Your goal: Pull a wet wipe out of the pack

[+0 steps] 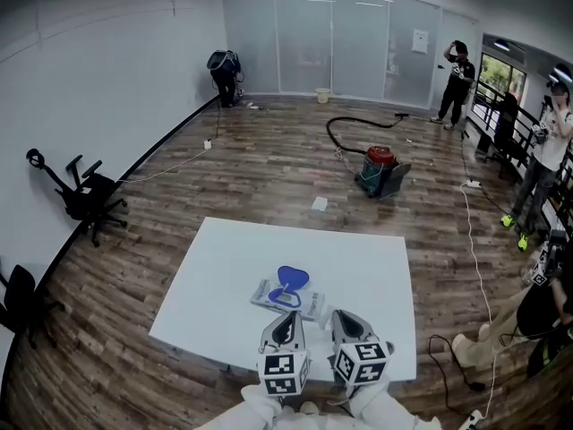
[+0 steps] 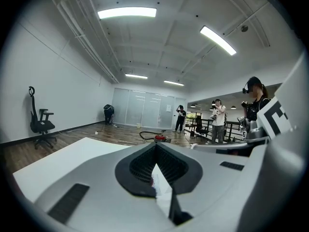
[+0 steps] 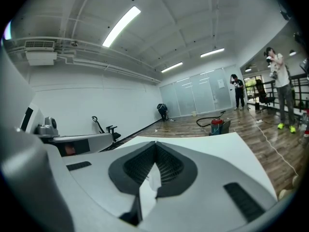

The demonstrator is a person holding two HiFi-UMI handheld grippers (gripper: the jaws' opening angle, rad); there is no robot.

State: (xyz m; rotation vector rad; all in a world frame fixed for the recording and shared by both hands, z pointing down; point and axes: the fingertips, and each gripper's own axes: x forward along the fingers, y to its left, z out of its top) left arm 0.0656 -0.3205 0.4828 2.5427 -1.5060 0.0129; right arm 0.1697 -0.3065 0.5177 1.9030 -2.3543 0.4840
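No brand or print can be read on the pack (image 1: 286, 299), since its label is too small in the head view, and the sign (image 1: 420, 40) on the far glass wall is likewise illegible. Only black-and-white square markers are seen on the cubes (image 1: 284, 372) of the grippers. The pack lies flat on the white table (image 1: 215, 267), with its blue lid (image 1: 293, 279) flipped open toward the far side. The left gripper (image 1: 286, 319) and the right gripper (image 1: 342, 317) are held side by side at the table's near edge, pointed toward the pack. The left one's tips are just short of the pack's near edge, and the right one's are near its right corner. In the left gripper view the jaws of the left gripper (image 2: 155, 148) are seen pressed together at the tips. A pale sliver with a reddish fleck shows in the gap below them, possibly the table, though it cannot be made out. The right gripper (image 3: 155, 145) is likewise closed tip to tip, with nothing gripped. The pack is shown only in the head view — the gripper views look over it to the vacuum (image 3: 217, 126) and a chair (image 2: 41, 124).
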